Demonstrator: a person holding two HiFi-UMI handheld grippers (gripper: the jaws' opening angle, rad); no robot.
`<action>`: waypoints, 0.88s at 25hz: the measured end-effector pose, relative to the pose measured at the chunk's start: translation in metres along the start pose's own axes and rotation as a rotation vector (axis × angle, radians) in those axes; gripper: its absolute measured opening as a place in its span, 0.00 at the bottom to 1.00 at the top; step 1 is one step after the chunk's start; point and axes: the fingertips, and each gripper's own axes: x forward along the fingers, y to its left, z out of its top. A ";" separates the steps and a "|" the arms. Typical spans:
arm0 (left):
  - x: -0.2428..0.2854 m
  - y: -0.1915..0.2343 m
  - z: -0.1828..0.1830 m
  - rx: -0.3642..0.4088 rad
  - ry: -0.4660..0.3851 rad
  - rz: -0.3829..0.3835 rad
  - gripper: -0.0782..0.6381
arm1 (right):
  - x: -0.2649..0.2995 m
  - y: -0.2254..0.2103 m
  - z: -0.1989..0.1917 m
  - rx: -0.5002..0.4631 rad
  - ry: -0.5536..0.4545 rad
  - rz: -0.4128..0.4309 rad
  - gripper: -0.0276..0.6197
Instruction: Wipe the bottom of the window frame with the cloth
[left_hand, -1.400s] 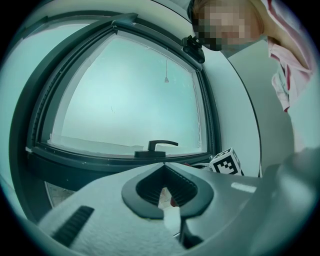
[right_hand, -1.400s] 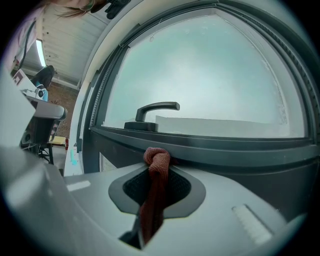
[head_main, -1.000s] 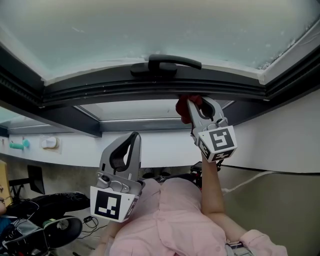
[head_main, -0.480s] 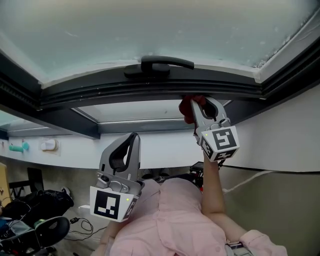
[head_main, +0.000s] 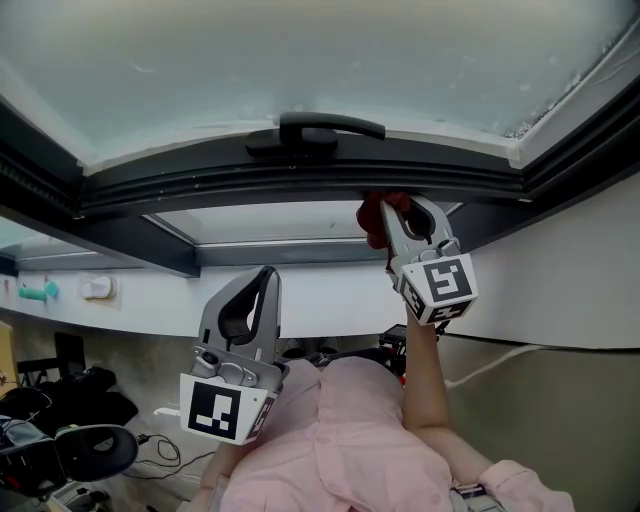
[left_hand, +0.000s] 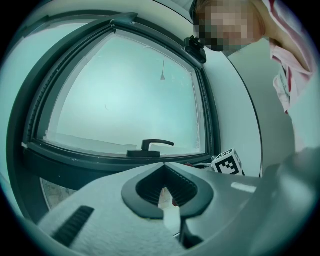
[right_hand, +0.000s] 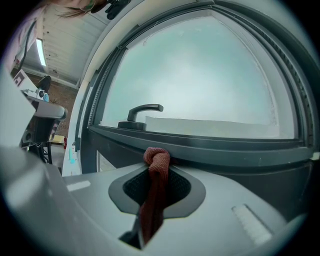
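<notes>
A dark grey window frame runs across the head view, with a black handle on its bottom rail. My right gripper is shut on a red cloth and holds it up against the underside of the bottom rail, right of the handle. In the right gripper view the red cloth bunches at the jaw tips, touching the frame's lower edge. My left gripper hangs lower, away from the frame, jaws shut with nothing between them; the left gripper faces the window.
A white wall lies right of the frame, with a thin cable across it. A second glazed pane sits below the rail. The person's pink sleeve fills the lower middle. Dark gear and cables lie at lower left.
The right gripper and cloth shifted slightly right along the rail a second ago, then held still. The left gripper has not moved.
</notes>
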 end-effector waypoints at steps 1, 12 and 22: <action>0.000 -0.001 0.000 0.000 0.001 0.000 0.11 | -0.002 -0.003 -0.001 0.001 0.001 -0.008 0.12; 0.008 -0.013 -0.001 0.001 0.004 -0.020 0.11 | -0.014 -0.026 -0.003 0.006 0.003 -0.051 0.12; 0.014 -0.027 0.000 0.004 0.001 -0.028 0.11 | -0.020 -0.036 -0.005 -0.001 -0.002 -0.046 0.12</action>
